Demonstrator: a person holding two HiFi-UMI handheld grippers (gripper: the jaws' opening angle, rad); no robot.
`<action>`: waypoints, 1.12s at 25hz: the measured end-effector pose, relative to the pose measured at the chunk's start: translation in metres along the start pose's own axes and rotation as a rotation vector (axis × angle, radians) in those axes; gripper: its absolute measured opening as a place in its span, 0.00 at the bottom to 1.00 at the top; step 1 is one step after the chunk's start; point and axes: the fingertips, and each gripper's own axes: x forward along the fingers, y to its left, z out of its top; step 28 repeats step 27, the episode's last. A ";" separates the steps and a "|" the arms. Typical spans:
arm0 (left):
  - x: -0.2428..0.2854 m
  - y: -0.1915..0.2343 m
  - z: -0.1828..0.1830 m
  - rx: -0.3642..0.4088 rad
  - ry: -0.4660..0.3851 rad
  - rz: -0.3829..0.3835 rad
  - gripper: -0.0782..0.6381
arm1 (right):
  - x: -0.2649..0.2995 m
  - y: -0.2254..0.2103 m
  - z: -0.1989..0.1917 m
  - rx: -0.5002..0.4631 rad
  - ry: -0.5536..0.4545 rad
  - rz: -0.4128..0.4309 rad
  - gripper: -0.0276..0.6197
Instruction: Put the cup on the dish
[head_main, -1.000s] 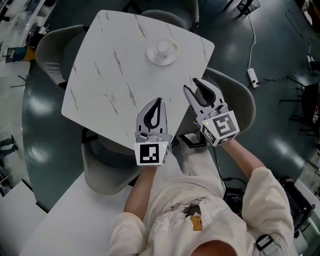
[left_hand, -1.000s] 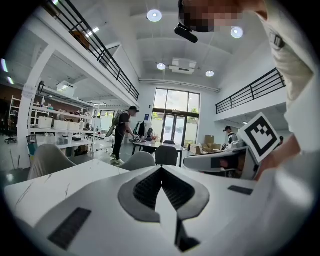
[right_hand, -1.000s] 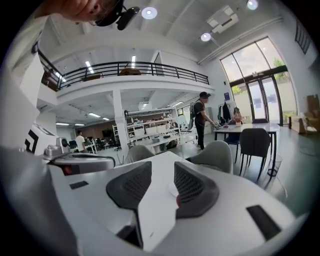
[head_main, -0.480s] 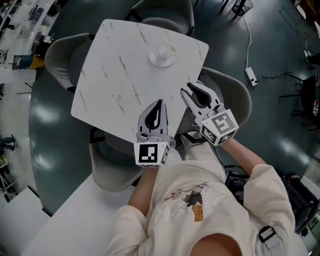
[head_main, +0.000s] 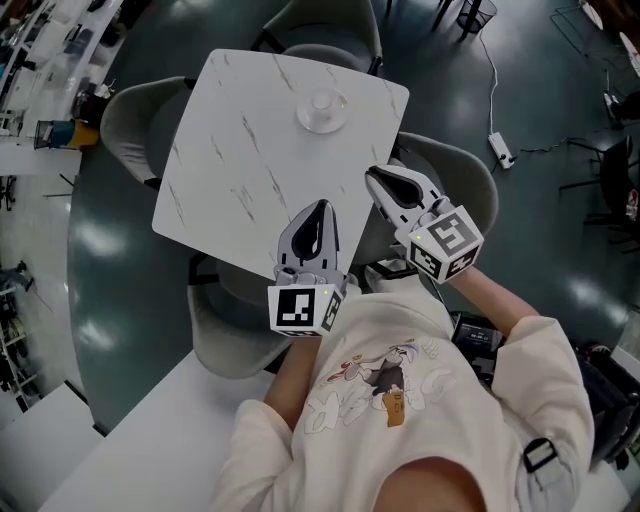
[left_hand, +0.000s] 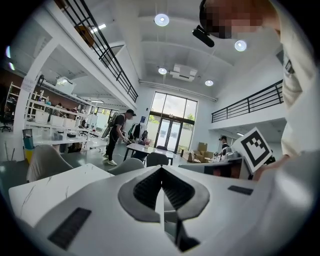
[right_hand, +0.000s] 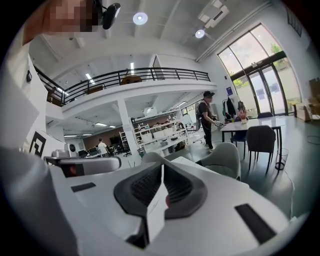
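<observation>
- Bench (head_main: 250, 150): white, marble-veined top, seen from above, with grey chairs (head_main: 462, 182) set around it on a dark floor.
- Cup (head_main: 322, 100): small and white, upright on the dish (head_main: 304, 118), at the far side of the bench.
- Left gripper (head_main: 318, 208): above the near edge of the bench, well apart from the cup; its jaws are together, tips meeting, with nothing between them (left_hand: 161, 170).
- Right gripper (head_main: 374, 178): just beyond the bench's right edge, above a chair; its jaws are closing, tips drawn together, with nothing between them (right_hand: 162, 167).
- Power strip (head_main: 497, 148): on the floor, right of the bench, with its cable trailing away.
</observation>
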 end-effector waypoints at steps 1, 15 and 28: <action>-0.003 -0.002 0.002 -0.003 -0.004 0.000 0.11 | -0.002 0.001 0.001 -0.005 0.005 -0.004 0.05; -0.006 -0.012 0.010 -0.001 -0.003 -0.056 0.11 | 0.002 0.017 0.007 -0.059 0.083 0.030 0.05; -0.017 -0.027 0.004 -0.007 0.031 -0.096 0.11 | -0.021 0.025 0.008 -0.051 0.069 0.003 0.05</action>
